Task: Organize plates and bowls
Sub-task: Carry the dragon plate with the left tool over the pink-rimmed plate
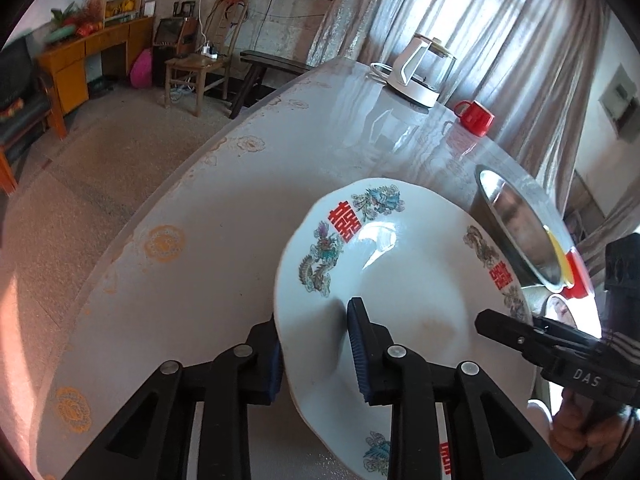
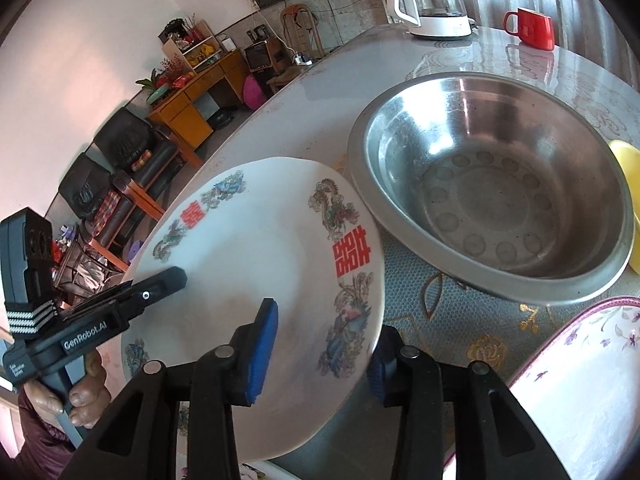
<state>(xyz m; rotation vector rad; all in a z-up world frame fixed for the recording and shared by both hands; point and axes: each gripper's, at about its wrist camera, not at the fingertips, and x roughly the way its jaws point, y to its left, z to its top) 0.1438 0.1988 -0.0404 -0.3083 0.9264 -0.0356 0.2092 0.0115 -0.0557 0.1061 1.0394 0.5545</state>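
A white plate (image 1: 400, 272) (image 2: 248, 264) with red characters and dragon prints is tilted above the table, held between both grippers. My left gripper (image 1: 316, 356) is shut on its left rim, one blue pad under the edge and the other on the inner face. My right gripper (image 2: 320, 360) is shut on the opposite rim in the same way. Each gripper also shows in the other's view: the right gripper (image 1: 520, 336) and the left gripper (image 2: 160, 284). A flowered plate (image 2: 184, 420) peeks out beneath.
A steel basin (image 2: 500, 184) (image 1: 520, 232) stands just right of the plate, with something yellow (image 2: 628, 200) behind it. A purple-rimmed plate (image 2: 580, 380) lies at the near right. A kettle (image 1: 420, 76) and red mug (image 1: 476, 116) stand at the far end. The table edge (image 1: 192, 168) curves left.
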